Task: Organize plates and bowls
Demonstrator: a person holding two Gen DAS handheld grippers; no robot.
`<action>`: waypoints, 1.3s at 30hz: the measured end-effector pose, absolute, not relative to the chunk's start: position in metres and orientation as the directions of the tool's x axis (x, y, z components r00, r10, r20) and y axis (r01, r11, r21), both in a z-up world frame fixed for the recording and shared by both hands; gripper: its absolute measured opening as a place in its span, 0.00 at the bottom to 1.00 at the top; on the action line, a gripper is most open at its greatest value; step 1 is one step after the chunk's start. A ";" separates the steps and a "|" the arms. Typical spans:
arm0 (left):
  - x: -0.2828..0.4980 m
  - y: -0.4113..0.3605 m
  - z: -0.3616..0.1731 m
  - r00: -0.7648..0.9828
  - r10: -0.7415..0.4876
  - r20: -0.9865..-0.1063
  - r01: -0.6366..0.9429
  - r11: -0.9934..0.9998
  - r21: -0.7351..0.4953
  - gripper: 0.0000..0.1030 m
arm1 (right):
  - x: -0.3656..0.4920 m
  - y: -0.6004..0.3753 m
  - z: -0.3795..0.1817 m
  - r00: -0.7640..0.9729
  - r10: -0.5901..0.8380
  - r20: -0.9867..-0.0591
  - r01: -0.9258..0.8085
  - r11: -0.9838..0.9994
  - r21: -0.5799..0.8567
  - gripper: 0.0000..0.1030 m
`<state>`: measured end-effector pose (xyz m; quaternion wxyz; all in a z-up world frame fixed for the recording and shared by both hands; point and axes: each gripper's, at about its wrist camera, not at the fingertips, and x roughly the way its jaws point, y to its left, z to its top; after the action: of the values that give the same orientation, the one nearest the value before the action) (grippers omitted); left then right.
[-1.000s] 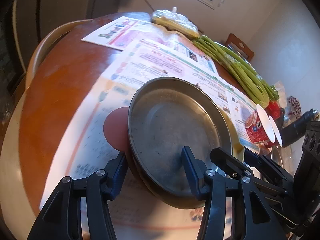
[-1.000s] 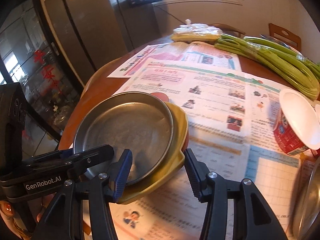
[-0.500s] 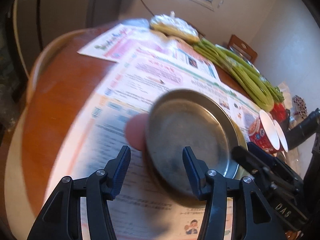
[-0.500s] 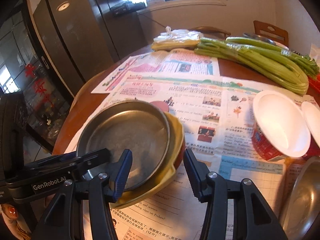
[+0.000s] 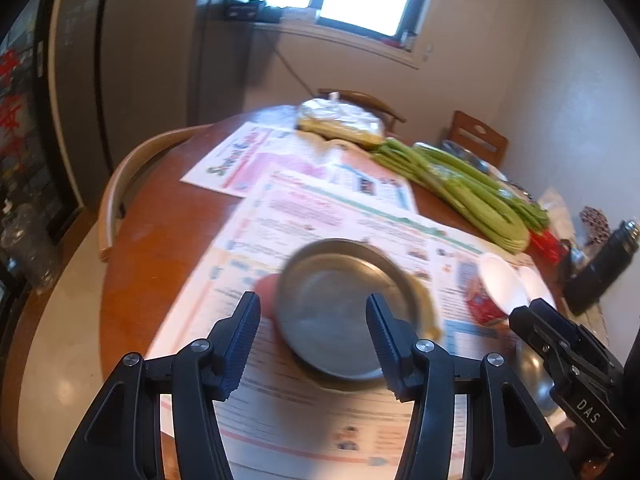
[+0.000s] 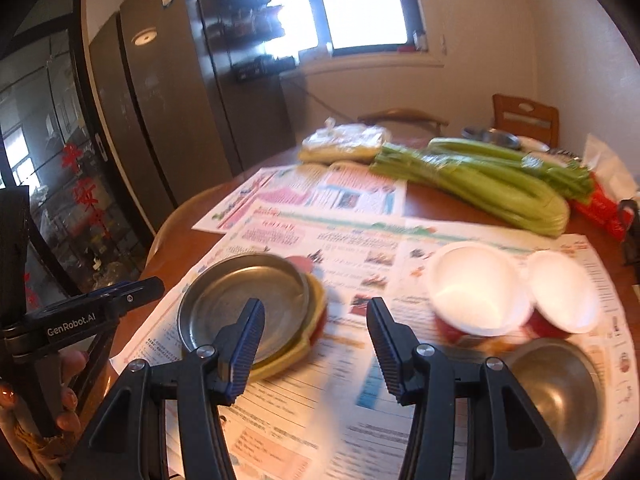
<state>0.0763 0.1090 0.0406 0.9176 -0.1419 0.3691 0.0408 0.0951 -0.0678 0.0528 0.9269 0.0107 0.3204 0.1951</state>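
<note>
In the right wrist view, a hand (image 6: 60, 392) at the lower left of the frame holds the left gripper (image 6: 132, 292), seen side-on. In its own view the left gripper (image 5: 312, 332) stands empty, jaws moderately apart with nothing between the pads. Just right of it, centre-left of the frame, sits the stack: a steel plate (image 6: 244, 304) nested on a yellow plate (image 6: 312, 316), with something red (image 6: 300, 264) showing under the far edge. The stack lies on newspaper (image 6: 360, 236) spread over the round wooden table (image 6: 172, 240).

The steel plate looks thin, stiff and light, and its smooth surface is likely slippery under the pads. The raised rim seems the best place to take hold, one pad inside and one outside. The yellow plate may be ceramic or plastic; that cannot be told, so it should probably be treated as breakable.

At bottom centre the right gripper (image 6: 316, 340) hangs above the paper, jaws apart and empty, the gap about as narrow as it goes here. To the right stand two red cups with white lids (image 6: 476, 288), touching each other. Below them at lower right is a steel bowl (image 6: 556, 388), likely the next piece to gather; the cups stand close behind it and could be knocked. Celery (image 6: 500, 184) and a plastic bag (image 6: 344, 140) lie across the upper right, well apart from the dishes
</note>
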 end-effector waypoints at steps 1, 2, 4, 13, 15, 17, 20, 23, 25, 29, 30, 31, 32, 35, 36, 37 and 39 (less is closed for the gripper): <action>0.076 0.101 0.044 0.725 -0.039 -0.687 -0.166 0.959 -0.230 0.55 | 0.093 -0.073 0.055 0.724 0.365 -0.585 -0.350 0.926 0.144 0.51; 0.076 0.095 0.046 0.727 -0.048 -0.685 -0.154 0.960 -0.232 0.55 | 0.091 -0.080 0.059 0.730 0.363 -0.580 -0.345 0.927 0.147 0.51; 0.074 0.077 0.053 0.736 -0.073 -0.674 -0.121 0.964 -0.237 0.55 | 0.086 -0.094 0.065 0.739 0.361 -0.568 -0.336 0.929 0.154 0.51; 0.081 -0.003 0.062 0.727 -0.180 -0.662 0.027 0.972 -0.234 0.55 | 0.068 -0.164 0.071 0.785 0.283 -0.552 -0.235 0.959 0.159 0.51; 0.084 -0.022 0.061 0.714 -0.206 -0.669 0.059 0.970 -0.236 0.55 | 0.065 -0.183 0.070 0.793 0.258 -0.551 -0.202 0.966 0.161 0.51; 0.088 -0.037 0.059 0.701 -0.220 -0.679 0.078 0.969 -0.233 0.55 | 0.062 -0.199 0.067 0.798 0.236 -0.555 -0.175 0.971 0.162 0.51; 0.093 -0.060 0.055 0.686 -0.229 -0.691 0.103 0.970 -0.219 0.55 | 0.058 -0.221 0.062 0.800 0.211 -0.562 -0.140 0.976 0.167 0.51; 0.098 -0.079 0.048 0.670 -0.233 -0.705 0.123 0.971 -0.204 0.55 | 0.058 -0.239 0.053 0.789 0.193 -0.584 -0.117 0.979 0.166 0.51; 0.103 -0.091 0.039 0.650 -0.239 -0.721 0.136 0.971 -0.199 0.55 | 0.060 -0.246 0.046 0.774 0.189 -0.604 -0.106 0.980 0.170 0.51; 0.112 -0.109 0.018 0.601 -0.260 -0.756 0.166 0.966 -0.201 0.55 | 0.065 -0.255 0.027 0.740 0.180 -0.648 -0.094 0.982 0.165 0.51; 0.114 -0.113 0.013 0.587 -0.265 -0.765 0.174 0.964 -0.201 0.55 | 0.066 -0.256 0.021 0.731 0.184 -0.657 -0.095 0.981 0.169 0.51; 0.117 -0.118 0.007 0.575 -0.269 -0.772 0.183 0.963 -0.199 0.55 | 0.067 -0.257 0.016 0.720 0.180 -0.670 -0.087 0.982 0.170 0.51; 0.119 -0.121 0.002 0.565 -0.269 -0.780 0.186 0.963 -0.197 0.55 | 0.069 -0.257 0.010 0.713 0.175 -0.679 -0.081 0.982 0.168 0.51; 0.126 -0.129 -0.011 0.539 -0.274 -0.797 0.197 0.960 -0.197 0.55 | 0.073 -0.259 -0.005 0.691 0.165 -0.704 -0.068 0.984 0.164 0.51; 0.128 -0.130 -0.014 0.533 -0.273 -0.801 0.198 0.960 -0.195 0.55 | 0.073 -0.260 -0.007 0.695 0.155 -0.702 -0.062 0.986 0.157 0.52; 0.131 -0.133 -0.018 0.526 -0.273 -0.805 0.201 0.960 -0.194 0.55 | 0.073 -0.261 -0.009 0.697 0.146 -0.702 -0.057 0.987 0.149 0.52; 0.135 -0.136 -0.024 0.513 -0.271 -0.814 0.201 0.960 -0.192 0.55 | 0.074 -0.263 -0.011 0.700 0.149 -0.699 -0.052 0.986 0.158 0.52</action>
<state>0.1351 -0.1362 -0.0236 0.8691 -0.0367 0.4742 -0.1357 0.0738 -0.2630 -0.0113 0.9197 0.0631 0.3837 0.0548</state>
